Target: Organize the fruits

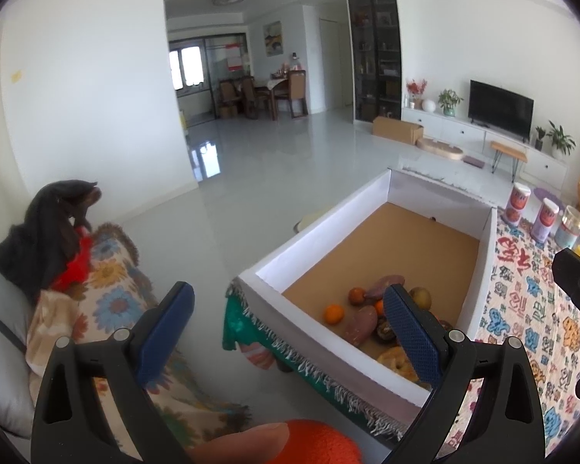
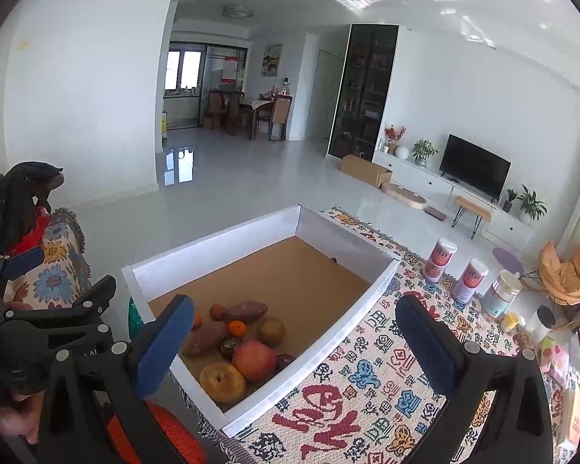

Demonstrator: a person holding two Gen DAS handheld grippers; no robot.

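Observation:
A white cardboard box (image 2: 340,332) with a brown floor stands on a patterned tablecloth (image 2: 371,398); it also shows in the left wrist view (image 1: 317,228). Its near corner holds fruit: a red apple (image 2: 254,359), a yellow-brown pear (image 2: 222,382), another pear (image 2: 270,330), two sweet potatoes (image 2: 244,311), small oranges (image 2: 237,328). An orange (image 1: 334,314) shows in the left view. My left gripper (image 1: 290,332) is open and empty over the box's near left corner. My right gripper (image 2: 295,342) is open and empty above the box's near right wall.
Two pink canisters (image 2: 440,259) and a clear jar (image 2: 500,294) stand on the cloth to the right of the box. A sofa with a floral throw (image 1: 108,309) and dark clothing (image 1: 50,232) lies to the left. Open tiled floor (image 2: 251,185) lies beyond the table.

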